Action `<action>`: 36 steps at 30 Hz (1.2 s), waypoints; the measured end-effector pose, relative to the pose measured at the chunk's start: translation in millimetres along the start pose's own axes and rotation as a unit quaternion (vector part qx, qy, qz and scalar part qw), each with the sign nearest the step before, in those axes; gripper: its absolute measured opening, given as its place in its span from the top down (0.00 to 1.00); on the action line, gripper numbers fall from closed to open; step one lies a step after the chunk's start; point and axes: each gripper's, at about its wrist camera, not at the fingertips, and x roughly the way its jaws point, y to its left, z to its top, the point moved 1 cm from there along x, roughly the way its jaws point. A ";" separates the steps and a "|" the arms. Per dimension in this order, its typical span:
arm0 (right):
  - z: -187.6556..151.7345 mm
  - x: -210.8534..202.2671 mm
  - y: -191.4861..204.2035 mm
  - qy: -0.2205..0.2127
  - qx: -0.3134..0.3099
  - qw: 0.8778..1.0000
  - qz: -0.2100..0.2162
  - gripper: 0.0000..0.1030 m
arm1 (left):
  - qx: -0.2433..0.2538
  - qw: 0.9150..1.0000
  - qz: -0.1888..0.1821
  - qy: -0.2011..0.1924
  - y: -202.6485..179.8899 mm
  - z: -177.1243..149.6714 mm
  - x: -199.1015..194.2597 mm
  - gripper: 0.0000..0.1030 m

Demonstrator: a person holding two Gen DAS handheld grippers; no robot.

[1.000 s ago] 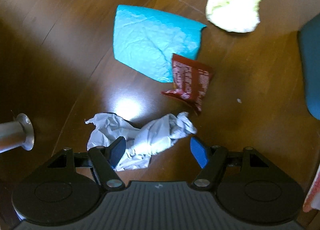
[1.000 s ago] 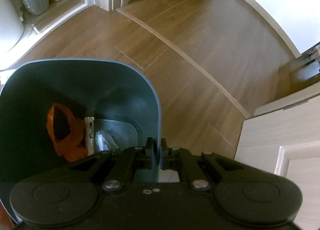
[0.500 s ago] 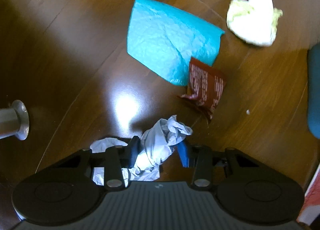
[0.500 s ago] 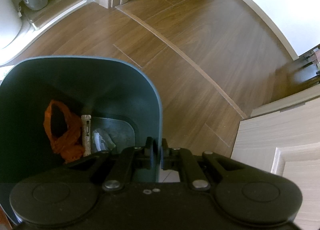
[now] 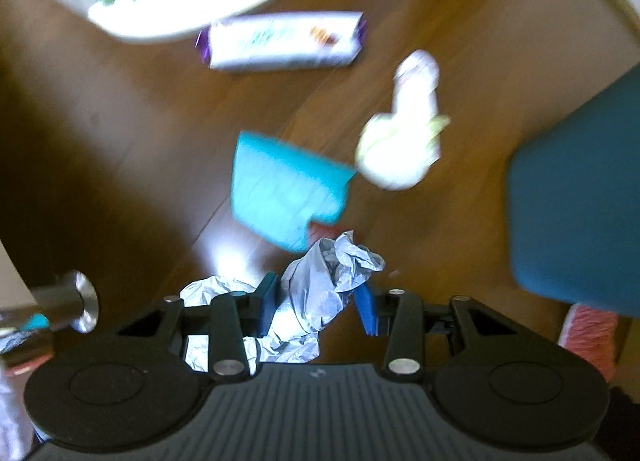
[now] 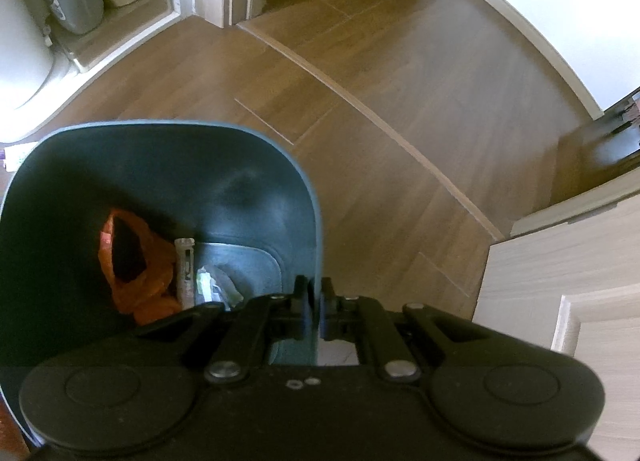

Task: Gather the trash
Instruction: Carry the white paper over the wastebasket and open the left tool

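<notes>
The left claw (image 5: 318, 303) pinched the crumpled grey-white paper wad (image 5: 320, 293); the dark teal plastic bin (image 5: 580, 197) stood to its right, its rim (image 6: 316, 245) clamped by the right claw (image 6: 315, 311).

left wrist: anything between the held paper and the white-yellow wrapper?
Left wrist view: bare floor only between the crumpled paper in the left gripper and the wrapper; the teal sheet flanks it.

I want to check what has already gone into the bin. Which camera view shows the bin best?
The right wrist view: it looks down into the open bin, showing an orange bag and other scraps inside, with the right gripper clamped on its rim. The left wrist view shows only a blurred piece of its teal outer wall.
</notes>
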 end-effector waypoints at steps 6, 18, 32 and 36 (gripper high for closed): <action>0.6 -7.1 4.7 -0.004 -0.013 1.000 0.013 0.97 | 0.017 0.996 -0.056 -0.068 -47.4 18.4 -69.6 0.61; -2.2 -18.5 20.0 -0.022 -0.061 0.998 0.010 0.97 | 0.099 0.970 -0.166 -0.145 -155.1 36.4 -152.6 0.61; -10.5 -41.9 47.8 -0.064 -0.111 0.992 0.014 0.97 | 0.155 0.970 -0.171 -0.082 -227.0 32.2 -93.7 0.61; -9.9 -43.6 50.7 -0.065 -0.119 0.991 0.014 0.97 | 0.161 0.968 -0.179 -0.065 -232.5 31.0 -77.1 0.61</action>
